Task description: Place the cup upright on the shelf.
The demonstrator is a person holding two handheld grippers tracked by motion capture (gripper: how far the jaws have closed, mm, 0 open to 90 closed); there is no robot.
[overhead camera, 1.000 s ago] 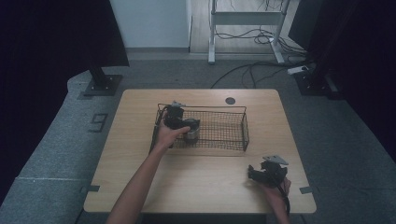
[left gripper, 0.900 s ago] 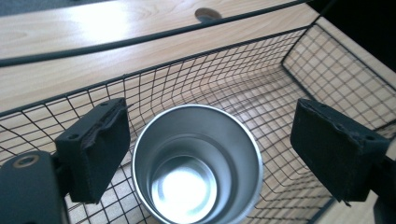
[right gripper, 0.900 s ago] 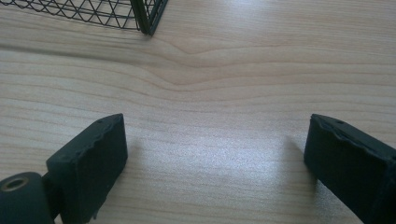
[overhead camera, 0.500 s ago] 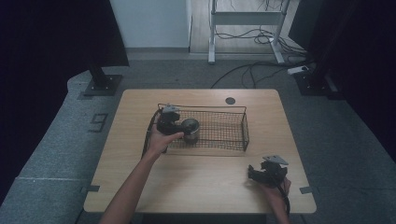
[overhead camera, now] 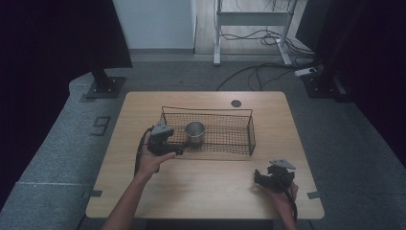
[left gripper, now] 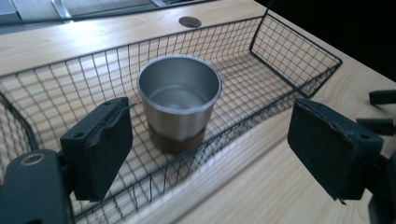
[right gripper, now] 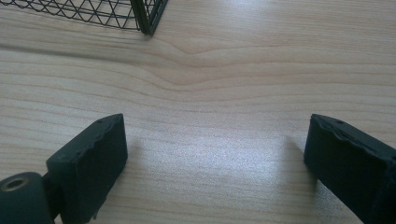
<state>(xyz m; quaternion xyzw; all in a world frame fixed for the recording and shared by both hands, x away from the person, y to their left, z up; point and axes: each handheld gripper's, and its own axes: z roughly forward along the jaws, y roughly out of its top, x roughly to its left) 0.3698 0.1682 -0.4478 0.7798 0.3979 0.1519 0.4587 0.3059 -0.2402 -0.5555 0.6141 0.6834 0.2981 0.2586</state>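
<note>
Looking down from the high view, a wooden table (overhead camera: 206,191) is standing on grey floor with cables behind. The left gripper (overhead camera: 165,143) is now sitting outside the wire basket (overhead camera: 239,143), having pulled back from the steel cup (overhead camera: 195,132) standing upright inside. The right gripper (overhead camera: 268,179) is resting near the front edge.

The left gripper view is showing jaws spread wide, empty, the cup (left gripper: 179,100) beyond them in the basket (left gripper: 299,56).

The right gripper view is showing jaws wide apart over bare wood (right gripper: 210,116).
</note>
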